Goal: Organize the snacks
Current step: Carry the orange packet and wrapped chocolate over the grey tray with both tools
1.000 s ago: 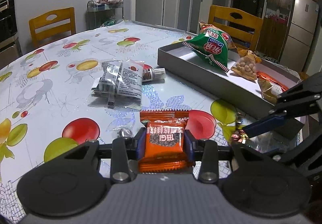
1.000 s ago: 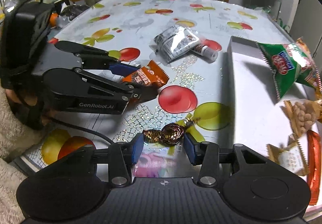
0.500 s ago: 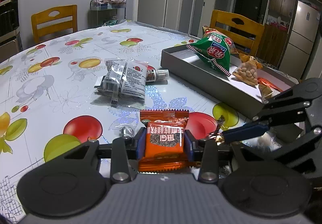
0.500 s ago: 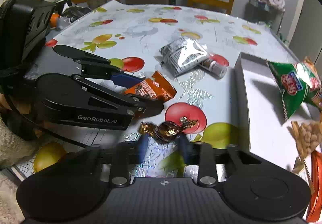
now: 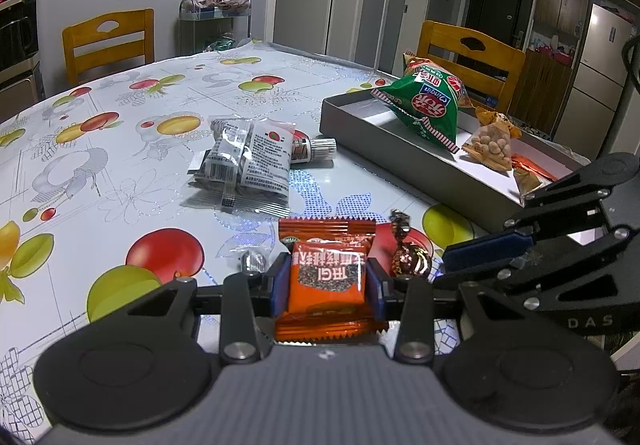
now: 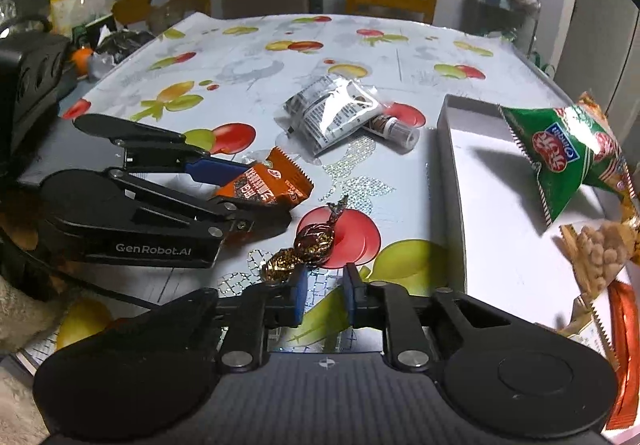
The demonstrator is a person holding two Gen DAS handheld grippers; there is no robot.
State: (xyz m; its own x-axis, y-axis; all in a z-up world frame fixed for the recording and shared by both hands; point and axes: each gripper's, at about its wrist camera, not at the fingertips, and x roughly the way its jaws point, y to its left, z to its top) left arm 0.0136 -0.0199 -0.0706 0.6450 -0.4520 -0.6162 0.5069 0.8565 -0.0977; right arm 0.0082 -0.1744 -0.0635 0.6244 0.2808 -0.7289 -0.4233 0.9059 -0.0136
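My left gripper [image 5: 326,281] is shut on an orange snack packet [image 5: 326,277], held just above the fruit-print tablecloth; the right wrist view shows the same packet [image 6: 280,181] between its fingers. A brown foil-wrapped candy [image 6: 314,241] lies on the cloth just ahead of my right gripper [image 6: 323,285], whose jaws are nearly together with nothing between them. The candy's golden twist sits beside the left fingertip. In the left wrist view the candy [image 5: 410,261] lies right of the orange packet, with the right gripper [image 5: 442,269] beside it.
A grey tray [image 5: 360,121] at the right holds a green chip bag [image 5: 428,105], a peanut packet [image 5: 492,149] and orange wrappers. A clear packet [image 5: 248,165] and a small bottle [image 5: 314,149] lie mid-table. A silver candy [image 5: 252,260] sits by my left finger. Wooden chairs ring the table.
The right gripper's jaws have closed from wide apart around the brown candy to almost together. The candy now lies ahead of the fingertips, turned more upright. The left gripper kept its hold.
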